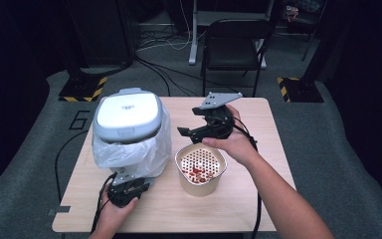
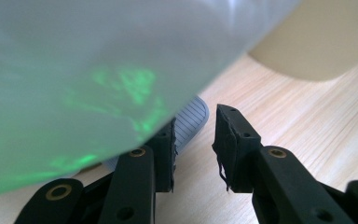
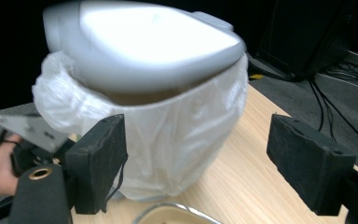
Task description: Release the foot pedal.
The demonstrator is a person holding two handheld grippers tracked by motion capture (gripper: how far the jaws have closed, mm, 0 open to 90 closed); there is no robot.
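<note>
White plastic wraps the bin point(image 1: 129, 134): a translucent liner bag point(image 1: 151, 154) is folded over its rim under a pale grey lid point(image 1: 128, 115), and the bin stands on the left half of the light wooden table point(image 1: 258, 199). Right at the bin's near foot sits the left gripper point(image 1: 128, 180), held by the person's left hand point(image 1: 117, 209). In the left gripper view its jaws stand apart with only bare tabletop between them; the left fingertip point(image 2: 165, 154) lies against the bag's underside, beside the bin's ribbed grey base point(image 2: 191, 119). To the right of the bin, near its front corner, a beige container point(image 1: 200, 169) holds a perforated insert with red bits on it. Beyond that container, level with the bin's lid, the right gripper point(image 1: 189, 131) hovers in the right hand point(image 1: 236, 144) and points toward the bin; its jaws are spread wide with nothing between them, framing the bagged bin in the right gripper view.
</note>
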